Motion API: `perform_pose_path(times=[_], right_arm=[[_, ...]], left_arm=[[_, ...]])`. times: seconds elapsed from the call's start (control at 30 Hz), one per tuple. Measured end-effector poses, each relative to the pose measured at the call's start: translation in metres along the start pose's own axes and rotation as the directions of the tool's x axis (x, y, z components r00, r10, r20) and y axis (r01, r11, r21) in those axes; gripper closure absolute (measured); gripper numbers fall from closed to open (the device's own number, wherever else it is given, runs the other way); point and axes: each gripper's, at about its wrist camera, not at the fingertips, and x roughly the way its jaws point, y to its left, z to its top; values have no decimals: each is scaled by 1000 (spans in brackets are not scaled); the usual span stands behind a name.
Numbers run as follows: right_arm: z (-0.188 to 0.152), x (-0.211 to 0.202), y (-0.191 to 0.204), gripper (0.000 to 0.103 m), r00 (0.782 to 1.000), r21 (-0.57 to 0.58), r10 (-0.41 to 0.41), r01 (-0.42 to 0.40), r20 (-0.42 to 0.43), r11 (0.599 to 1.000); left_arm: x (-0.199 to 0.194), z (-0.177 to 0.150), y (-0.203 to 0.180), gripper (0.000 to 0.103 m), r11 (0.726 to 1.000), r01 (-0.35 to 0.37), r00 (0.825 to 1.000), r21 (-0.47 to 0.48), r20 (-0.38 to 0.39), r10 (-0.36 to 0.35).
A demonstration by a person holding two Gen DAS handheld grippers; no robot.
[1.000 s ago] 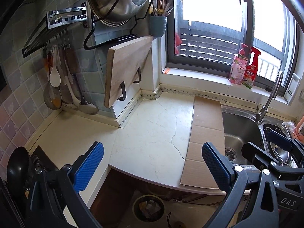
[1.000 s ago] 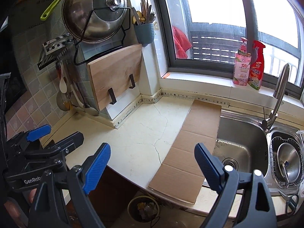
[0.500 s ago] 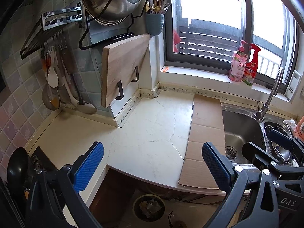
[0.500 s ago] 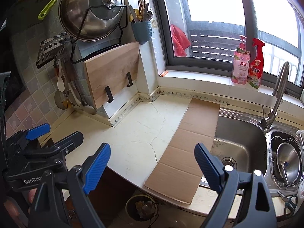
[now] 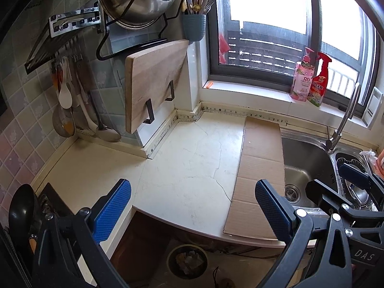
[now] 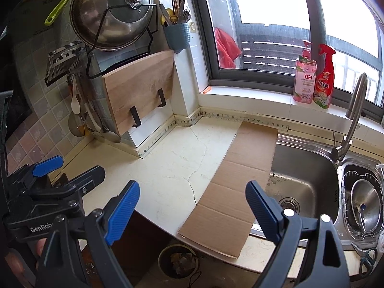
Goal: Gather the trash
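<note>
One cardboard sheet (image 6: pixel 235 180) lies flat on the counter (image 6: pixel 172 168) beside the sink (image 6: pixel 307 175), ahead of both grippers. Left gripper (image 5: pixel 192 208) and right gripper (image 6: pixel 192 206): jaws spread, empty.

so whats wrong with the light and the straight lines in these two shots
Left wrist view: the window is blown out white and its frame bows from fisheye distortion. Right wrist view: same glare through the window, the cardboard sheet stays evenly lit and sharp, and the corners go dark.
</note>
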Motion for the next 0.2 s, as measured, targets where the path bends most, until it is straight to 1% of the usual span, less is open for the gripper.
perform_pose_path(times=[0.2], right_arm=[[2,4,-5,12,1000,-5,6,-6,-6,1000]], left_arm=[[2,0,-4,1,1000,-9,1000,1,-4,9]])
